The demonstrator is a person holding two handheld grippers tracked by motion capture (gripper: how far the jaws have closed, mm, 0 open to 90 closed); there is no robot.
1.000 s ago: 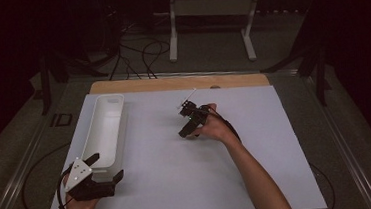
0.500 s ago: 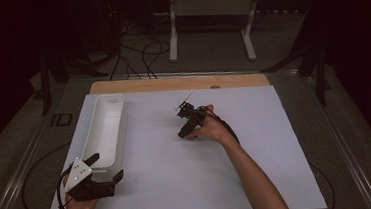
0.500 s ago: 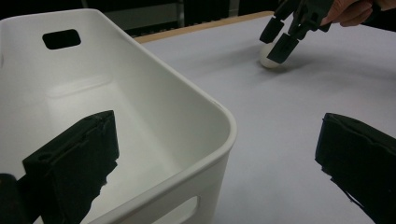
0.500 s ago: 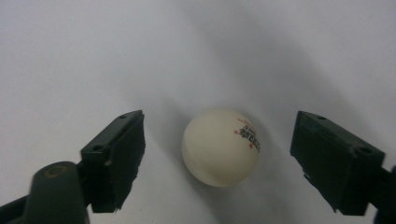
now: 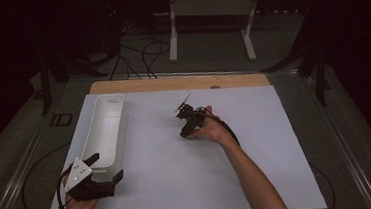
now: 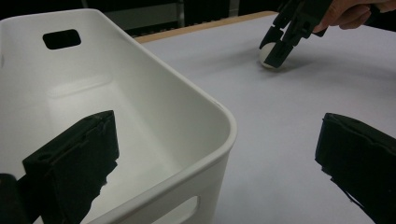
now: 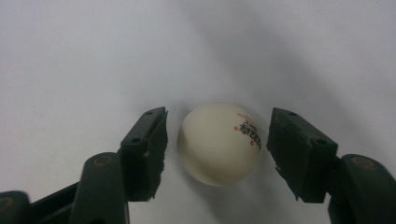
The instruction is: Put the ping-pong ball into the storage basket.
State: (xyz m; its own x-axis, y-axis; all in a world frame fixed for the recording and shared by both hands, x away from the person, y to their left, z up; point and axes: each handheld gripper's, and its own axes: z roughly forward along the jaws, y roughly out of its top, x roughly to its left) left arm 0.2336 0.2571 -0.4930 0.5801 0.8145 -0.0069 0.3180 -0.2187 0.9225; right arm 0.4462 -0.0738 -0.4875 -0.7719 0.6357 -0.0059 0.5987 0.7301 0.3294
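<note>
A white ping-pong ball point(image 7: 219, 142) with red print lies on the white table top. My right gripper point(image 7: 217, 120) points down over it with one jaw on each side. Its jaws have just been closing, and a thin gap still shows between each pad and the ball. In the left gripper view the same ball point(image 6: 267, 56) sits under the right gripper point(image 6: 280, 50), far off. My left gripper point(image 5: 106, 166) stands open astride the near corner of a long white bin point(image 5: 105, 122), one jaw inside it and one outside.
The bin's rim point(image 6: 187, 88) has a handle slot in its far wall and nothing in the part I see. A wooden strip point(image 5: 172, 83) runs along the table's far edge. Beyond it stand a white frame point(image 5: 206, 12) and loose cables point(image 5: 139, 53) on the floor.
The right gripper's jaws have drawn in around the ball. Both hands have stayed where they were.
</note>
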